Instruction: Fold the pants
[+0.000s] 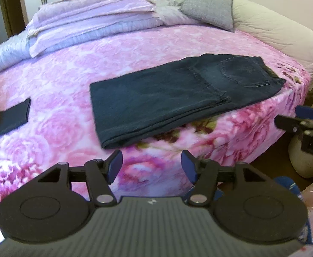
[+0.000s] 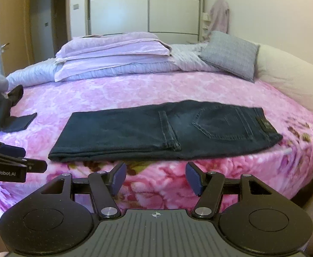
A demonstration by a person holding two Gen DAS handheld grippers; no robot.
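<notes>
Lying folded on the pink floral bed [image 2: 156, 90], dark pants [image 2: 165, 130] sit just ahead of both claws; left claw [image 1: 151, 166] and right claw [image 2: 156, 176] hover apart, empty, short of the fabric.

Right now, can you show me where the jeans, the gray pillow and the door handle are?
jeans [image 2: 135, 135], right wrist view, on the folded legs.
gray pillow [image 2: 231, 55], right wrist view, on the middle of its front.
door handle [image 2: 3, 45], right wrist view, on the metal lever.
</notes>
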